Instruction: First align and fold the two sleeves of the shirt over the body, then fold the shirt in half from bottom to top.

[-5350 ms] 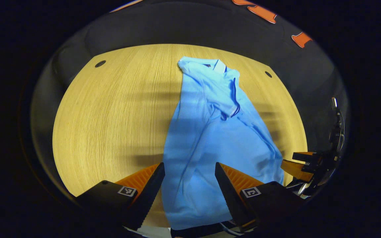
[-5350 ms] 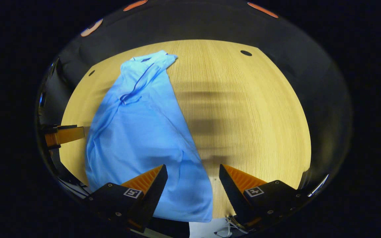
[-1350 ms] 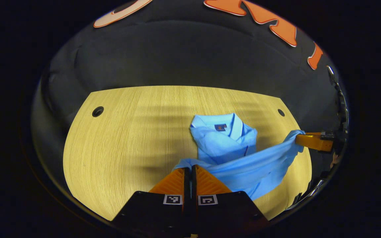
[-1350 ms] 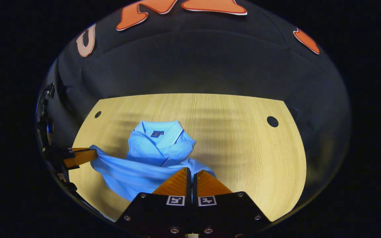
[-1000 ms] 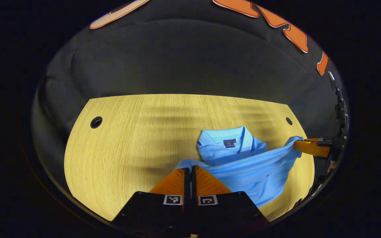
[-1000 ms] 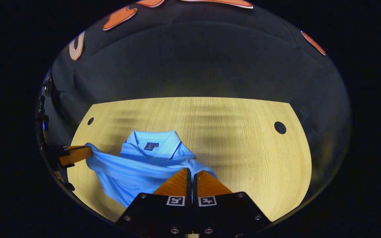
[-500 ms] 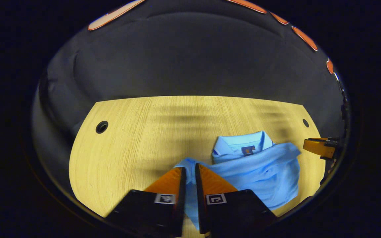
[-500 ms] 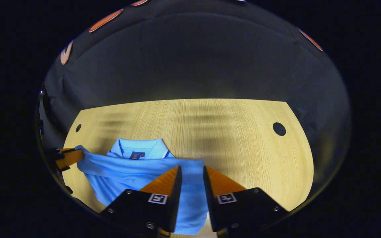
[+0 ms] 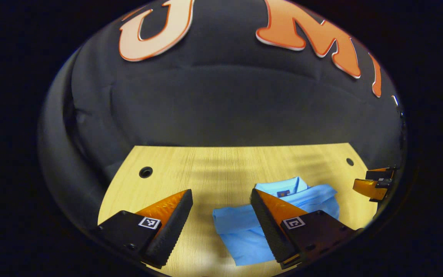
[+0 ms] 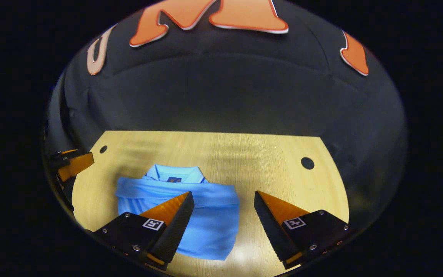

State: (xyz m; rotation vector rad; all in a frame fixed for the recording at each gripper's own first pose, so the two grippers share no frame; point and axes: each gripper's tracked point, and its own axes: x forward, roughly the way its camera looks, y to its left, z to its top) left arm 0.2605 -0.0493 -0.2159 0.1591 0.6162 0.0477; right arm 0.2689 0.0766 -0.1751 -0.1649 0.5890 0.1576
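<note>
In the left gripper view, the left gripper (image 9: pixel 221 198) hangs above the wooden table (image 9: pixel 190 169) with its jaws spread wide and nothing between them. The light blue polo shirt (image 9: pixel 244 231) lies folded on the table, mostly behind and under the right-hand finger; its left edge shows in the gap between the jaws, and its collar (image 9: pixel 283 187) peeks out just beyond that finger's tip. A round hole (image 9: pixel 145 172) in the tabletop sits beyond the left-hand finger. Far off to the right, the right gripper (image 9: pixel 373 184) shows at the edge, apart from the shirt.

In the right gripper view, the right gripper (image 10: pixel 224 200) is likewise parted wide, holding nothing. The polo shirt (image 10: pixel 210 223) lies flat as a folded rectangle, partly behind the left-hand finger and reaching into the gap between the jaws, collar (image 10: pixel 173 175) on the far side. The right-hand finger stands over bare table (image 10: pixel 244 154). The left gripper (image 10: pixel 73 163) shows at the far left, clear of the cloth.
</note>
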